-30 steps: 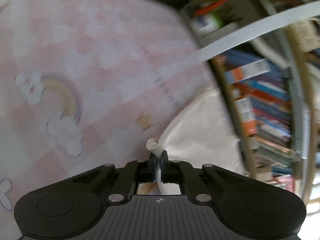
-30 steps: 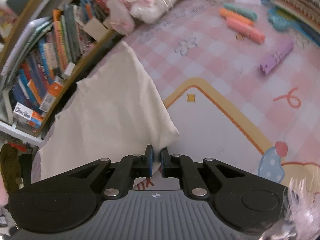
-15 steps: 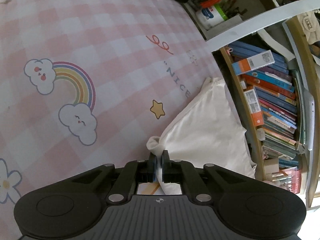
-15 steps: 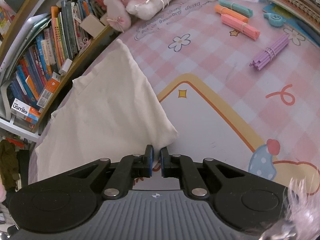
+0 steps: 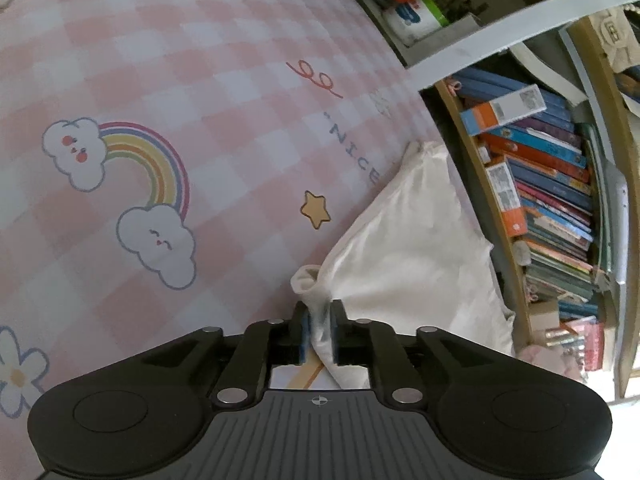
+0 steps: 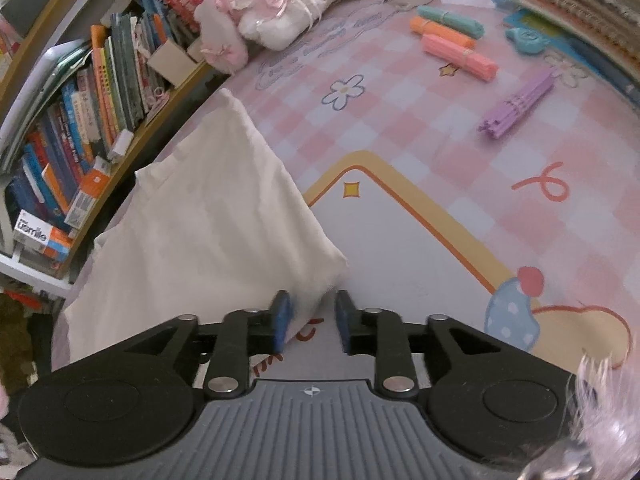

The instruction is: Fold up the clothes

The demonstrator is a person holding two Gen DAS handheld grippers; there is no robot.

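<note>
The left tongs pinch a corner of the cream garment, which stretches ahead-right; the right tongs stand parted around its near corner.

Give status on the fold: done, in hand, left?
Done: the cream cloth lies doubled over on the pink mat. In hand: the left tool is shut on a bunched corner; the right tool is open around the opposite corner. Left: release the left corner, then probably another fold.
</note>
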